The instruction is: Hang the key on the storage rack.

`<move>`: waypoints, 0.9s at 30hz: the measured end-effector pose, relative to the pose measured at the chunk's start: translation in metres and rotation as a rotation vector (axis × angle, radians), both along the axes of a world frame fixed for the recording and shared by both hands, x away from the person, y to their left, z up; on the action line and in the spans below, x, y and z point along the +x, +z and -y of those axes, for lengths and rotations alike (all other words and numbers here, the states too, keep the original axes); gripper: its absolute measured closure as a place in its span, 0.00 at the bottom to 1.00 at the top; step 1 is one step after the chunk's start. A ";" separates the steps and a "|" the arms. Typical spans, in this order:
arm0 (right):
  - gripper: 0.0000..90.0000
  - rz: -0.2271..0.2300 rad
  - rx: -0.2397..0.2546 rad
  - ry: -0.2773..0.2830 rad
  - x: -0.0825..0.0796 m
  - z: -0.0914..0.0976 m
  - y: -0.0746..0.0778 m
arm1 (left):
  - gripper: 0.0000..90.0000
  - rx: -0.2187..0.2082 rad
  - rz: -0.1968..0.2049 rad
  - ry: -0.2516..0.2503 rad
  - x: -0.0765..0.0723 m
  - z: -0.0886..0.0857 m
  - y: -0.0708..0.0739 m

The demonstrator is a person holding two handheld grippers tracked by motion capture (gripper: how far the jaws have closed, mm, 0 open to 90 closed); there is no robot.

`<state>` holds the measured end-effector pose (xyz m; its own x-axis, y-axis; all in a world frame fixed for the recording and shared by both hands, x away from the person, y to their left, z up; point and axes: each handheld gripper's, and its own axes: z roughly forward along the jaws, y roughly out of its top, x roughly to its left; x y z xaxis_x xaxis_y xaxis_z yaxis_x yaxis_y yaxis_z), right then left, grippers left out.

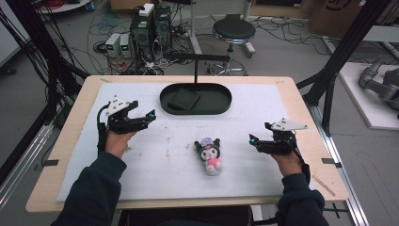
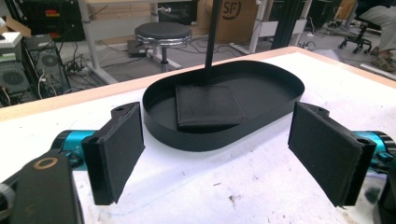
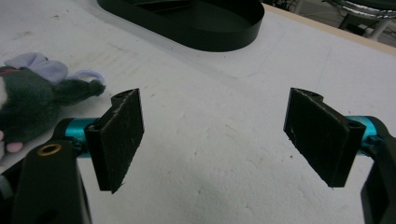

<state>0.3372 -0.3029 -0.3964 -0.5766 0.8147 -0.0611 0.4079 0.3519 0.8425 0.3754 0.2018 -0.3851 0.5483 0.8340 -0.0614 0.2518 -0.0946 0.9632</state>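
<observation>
My left tongs (image 1: 151,114) stand wide apart with nothing between the pads, sitting at the left of the high view on the white mat (image 1: 155,165), their tips turned toward the frame's centre. In the left gripper view, the two black pads (image 2: 119,149) flank a bare stretch of mat at the bottom of the frame, and straight beyond them, in the upper middle, lies the black oval tray (image 2: 280,100). A dark folded cloth (image 2: 208,106) rests flat inside the tray, and a thin black post (image 2: 212,37) rises from behind it toward the top edge.

My right tongs (image 1: 253,140) are also spread open and empty, at the right of the high view, tips pointing toward the frame's centre. In the right gripper view the mat shows between the pads (image 3: 119,135), with the tray's rim at the top of the frame.

The plush toy (image 1: 210,154), dark-hooded with a pink front, lies on the mat in the lower middle of the high view, between the two tongs and nearer the right pair, touching neither. The right gripper view catches it at the left edge (image 3: 28,100).

The wooden worktop (image 1: 75,127) borders the mat on all sides. Beyond it, at the top of the high view, stand a round black stool (image 1: 234,30) and computer cases (image 1: 150,26) among floor cables.
</observation>
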 end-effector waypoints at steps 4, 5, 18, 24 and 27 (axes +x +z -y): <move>0.23 0.003 0.014 0.004 0.000 -0.003 0.002 | 0.20 0.000 0.006 0.012 -0.007 -0.008 -0.002; 0.23 0.004 0.015 0.006 -0.001 -0.004 0.002 | 0.20 -0.005 -0.006 0.024 -0.009 -0.010 -0.002; 0.23 -0.004 0.082 0.162 -0.009 -0.051 0.013 | 0.22 -0.045 -0.010 0.058 -0.027 -0.038 -0.021; 0.23 -0.034 0.058 0.254 -0.013 -0.091 0.012 | 0.29 -0.039 0.000 0.063 -0.032 -0.044 -0.021; 0.23 -0.052 0.017 0.283 -0.014 -0.111 0.005 | 0.31 -0.043 0.000 0.066 -0.032 -0.045 -0.023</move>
<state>0.3235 -0.1918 -0.3914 -0.7831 0.6217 -0.0128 0.3385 0.4435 0.8299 0.3438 0.2471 -0.4079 0.4923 0.8649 -0.0983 0.2560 -0.0359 0.9660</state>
